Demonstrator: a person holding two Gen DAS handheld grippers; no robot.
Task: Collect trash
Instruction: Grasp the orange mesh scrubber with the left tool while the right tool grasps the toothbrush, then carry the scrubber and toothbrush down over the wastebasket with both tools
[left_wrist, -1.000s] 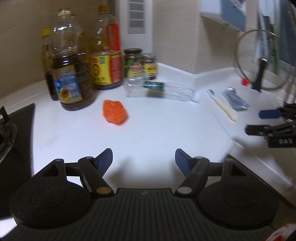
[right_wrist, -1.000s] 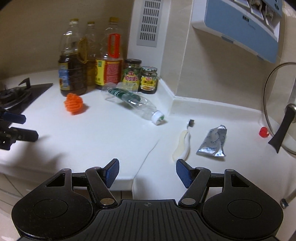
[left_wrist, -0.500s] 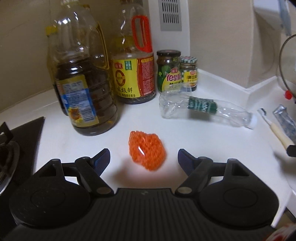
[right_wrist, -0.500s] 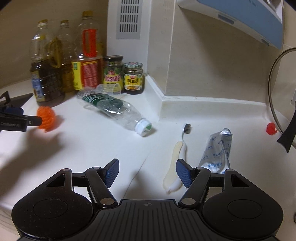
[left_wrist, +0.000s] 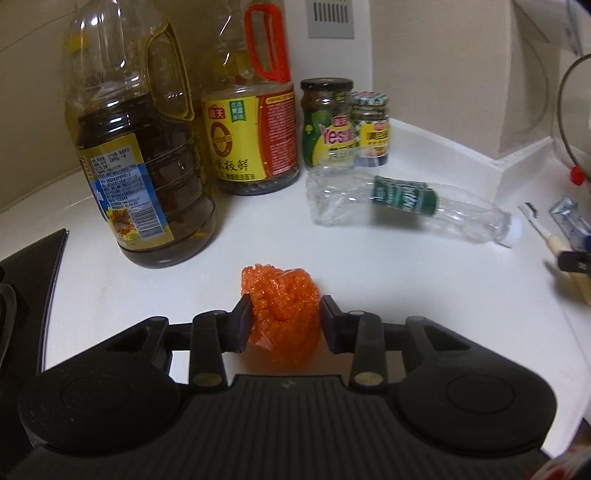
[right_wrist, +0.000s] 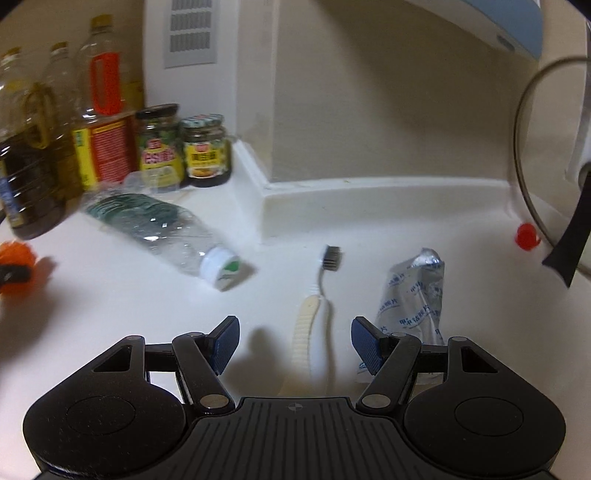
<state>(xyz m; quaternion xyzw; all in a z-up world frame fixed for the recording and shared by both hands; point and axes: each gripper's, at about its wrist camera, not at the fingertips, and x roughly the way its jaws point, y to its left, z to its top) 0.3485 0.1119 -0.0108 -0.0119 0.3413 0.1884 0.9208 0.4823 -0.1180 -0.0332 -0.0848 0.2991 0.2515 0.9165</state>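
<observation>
My left gripper (left_wrist: 284, 321) is shut on a crumpled orange plastic bag (left_wrist: 282, 314) resting on the white counter (left_wrist: 406, 295); the bag also shows at the left edge of the right wrist view (right_wrist: 14, 258). An empty clear plastic bottle (left_wrist: 402, 206) with a green label lies on its side behind it, and also shows in the right wrist view (right_wrist: 162, 232). My right gripper (right_wrist: 293, 343) is open over the handle of a white toothbrush (right_wrist: 314, 314). A squeezed silver toothpaste tube (right_wrist: 412, 295) lies just right of it.
Oil bottles (left_wrist: 140, 147) and a soy sauce bottle (left_wrist: 255, 122) stand at the back left, with two jars (left_wrist: 328, 122) beside them. A black stove (left_wrist: 22, 295) is at the left. A glass pot lid (right_wrist: 546, 166) and a red cap (right_wrist: 527, 236) are at the right.
My left gripper moved forward around the orange bag and closed on it. My right gripper moved forward and down toward the toothbrush, staying open.
</observation>
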